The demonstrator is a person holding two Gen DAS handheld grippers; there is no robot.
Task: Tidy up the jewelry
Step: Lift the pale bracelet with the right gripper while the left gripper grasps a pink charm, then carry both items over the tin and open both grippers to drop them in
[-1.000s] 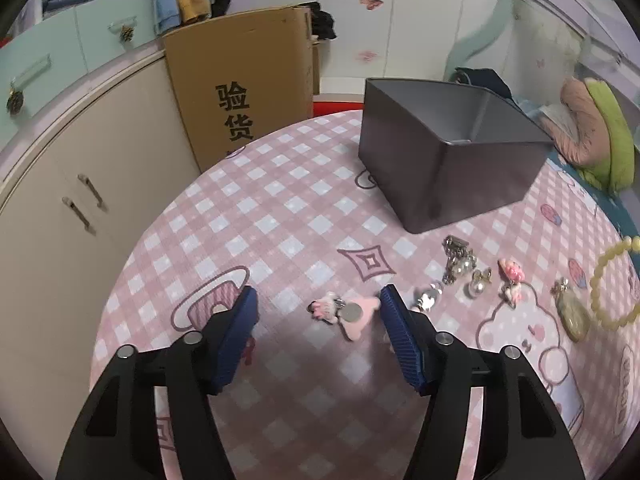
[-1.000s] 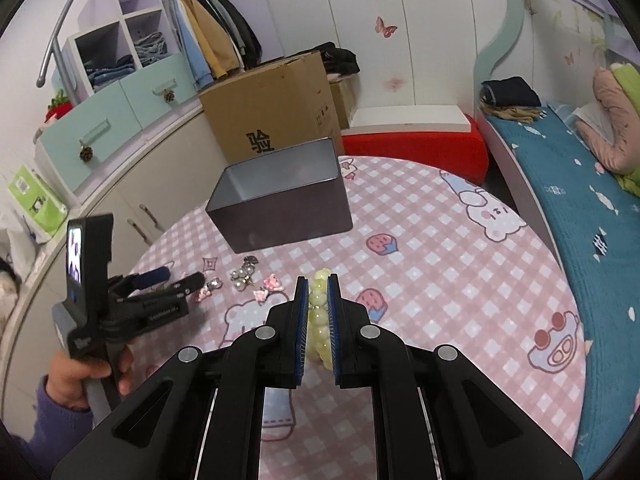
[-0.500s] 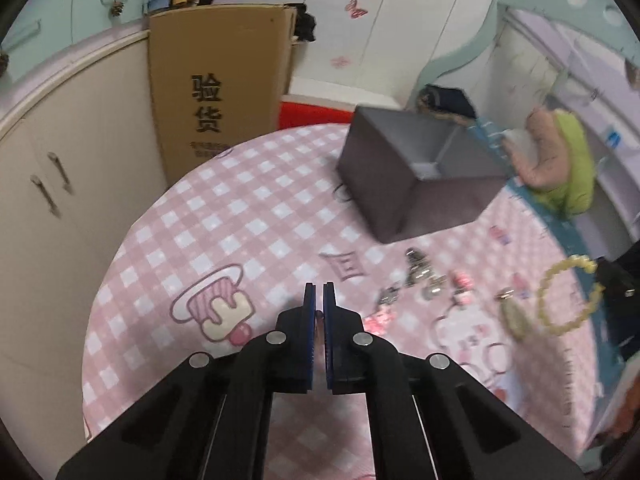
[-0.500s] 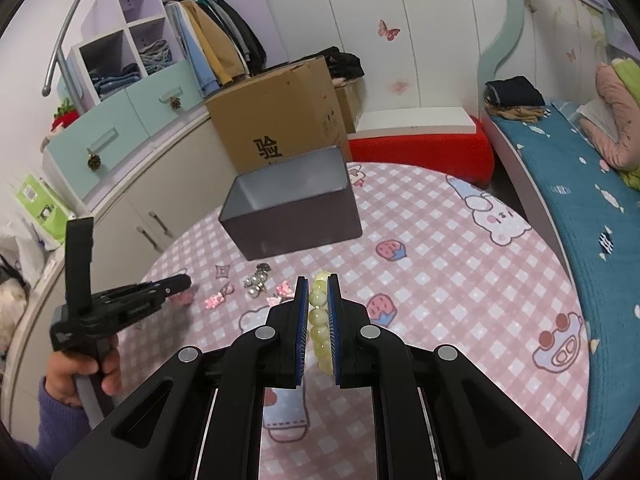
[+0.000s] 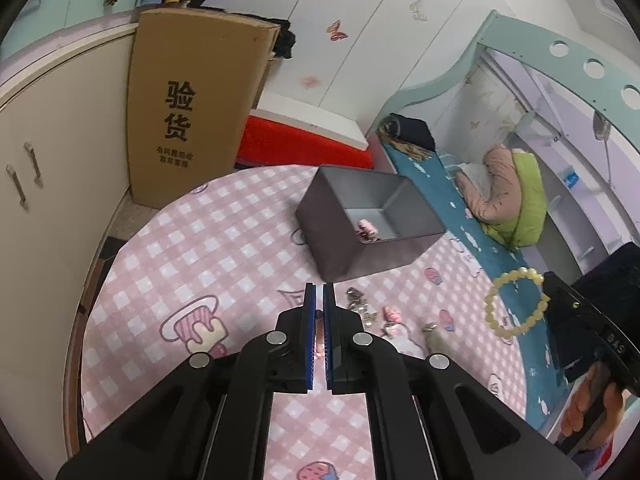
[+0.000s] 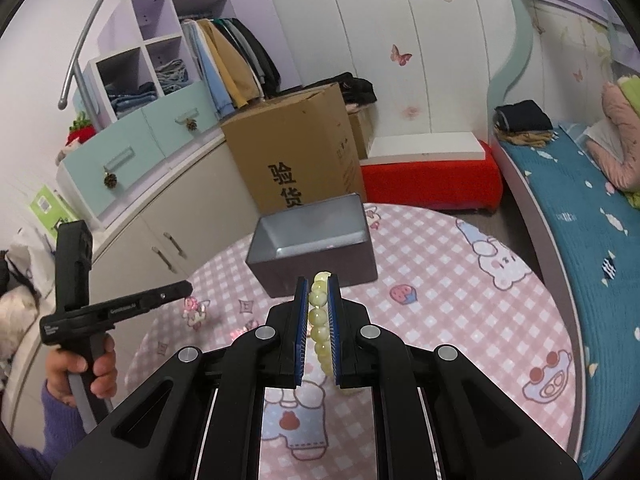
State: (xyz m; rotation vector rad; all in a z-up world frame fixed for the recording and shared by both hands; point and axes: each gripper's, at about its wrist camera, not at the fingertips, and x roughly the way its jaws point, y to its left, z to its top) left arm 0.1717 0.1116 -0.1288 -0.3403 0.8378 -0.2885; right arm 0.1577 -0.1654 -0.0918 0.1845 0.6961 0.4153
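My left gripper [image 5: 319, 292] is shut on a small pink charm [image 5: 319, 330], held above the pink checked table [image 5: 224, 248]. In the right wrist view the left gripper [image 6: 187, 289] hovers left of the grey box [image 6: 312, 236], with the pink charm [image 6: 195, 309] dangling under its tip. My right gripper [image 6: 319, 284] is shut on a pale yellow bead bracelet [image 6: 319, 312], lifted off the table just short of the box. From the left wrist view the bracelet [image 5: 516, 304] hangs as a ring at the right. The open grey box [image 5: 372, 216] holds a pink piece [image 5: 366, 226].
Several loose pieces lie in front of the box: silver earrings [image 5: 356, 304], a pink clip [image 5: 392, 314] and a pendant [image 5: 434, 334]. A tall cardboard box [image 5: 188, 108] and cream cabinets [image 5: 44, 168] stand beyond the table on the left; a bed [image 6: 580, 216] runs along the right.
The left gripper's jaws closed on the pink charm and lifted it off the table, turning toward the box. The right gripper rose a little, bracelet still in it.
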